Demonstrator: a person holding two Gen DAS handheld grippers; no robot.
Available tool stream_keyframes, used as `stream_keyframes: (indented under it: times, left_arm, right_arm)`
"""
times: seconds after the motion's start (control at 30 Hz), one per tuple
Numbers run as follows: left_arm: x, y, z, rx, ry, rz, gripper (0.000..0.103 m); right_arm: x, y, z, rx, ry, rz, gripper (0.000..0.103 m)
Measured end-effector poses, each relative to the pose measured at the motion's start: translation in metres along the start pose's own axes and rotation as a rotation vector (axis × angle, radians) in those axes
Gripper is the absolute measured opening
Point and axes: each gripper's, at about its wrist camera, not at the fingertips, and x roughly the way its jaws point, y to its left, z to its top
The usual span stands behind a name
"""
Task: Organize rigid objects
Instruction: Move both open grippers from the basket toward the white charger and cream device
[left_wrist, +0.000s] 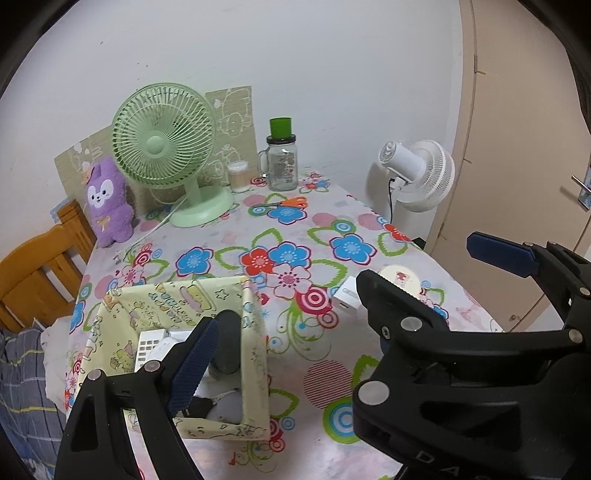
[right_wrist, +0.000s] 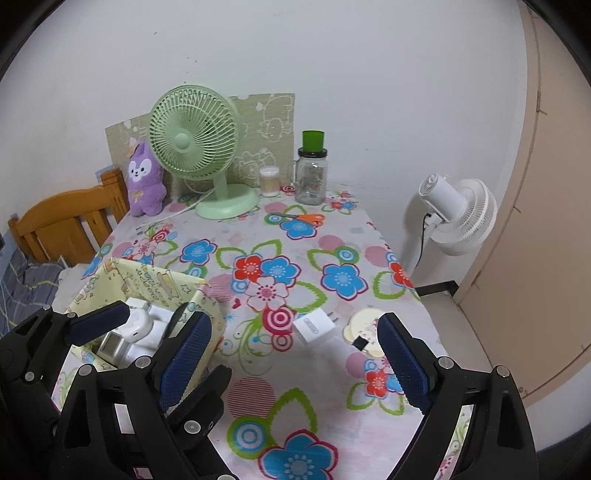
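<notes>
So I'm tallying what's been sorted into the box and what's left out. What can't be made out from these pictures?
- Contents of the yellow box: in the left wrist view, the left hand-held gripper finger covers much of it; in the right wrist view, fingers cross it.
- Small black item on the round coaster: too small to identify.
- White charger: partly hidden by a gripper finger in the left wrist view.

Yellow box (left_wrist: 255, 354) on floral cloth (left_wrist: 295, 236) holds gadgets; white charger (left_wrist: 347, 298) lies just right of it.
</notes>
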Motion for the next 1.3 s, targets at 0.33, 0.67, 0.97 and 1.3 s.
stream_keyframes:
  times: [0.33,0.67,0.97,1.3]
  left_arm:
    - [0.001,-0.014,0.007,-0.002,-0.008,-0.022,0.090]
    - [0.011,-0.028,0.011,-0.008,-0.008,-0.041,0.090]
    - [0.027,-0.041,0.014,0.006,0.010,-0.055,0.091]
    - [0.048,-0.051,0.014,0.002,0.026,-0.047,0.091]
  right_arm:
    - [-0.005,-0.016,0.000,0.011,-0.016,-0.024,0.094]
    - [-0.003,-0.035,-0.001,0.032,-0.002,-0.035,0.094]
    - [0.008,-0.054,-0.006,0.047,0.011,-0.043,0.094]
    - [0.025,-0.070,-0.012,0.067,0.038,-0.051,0.094]
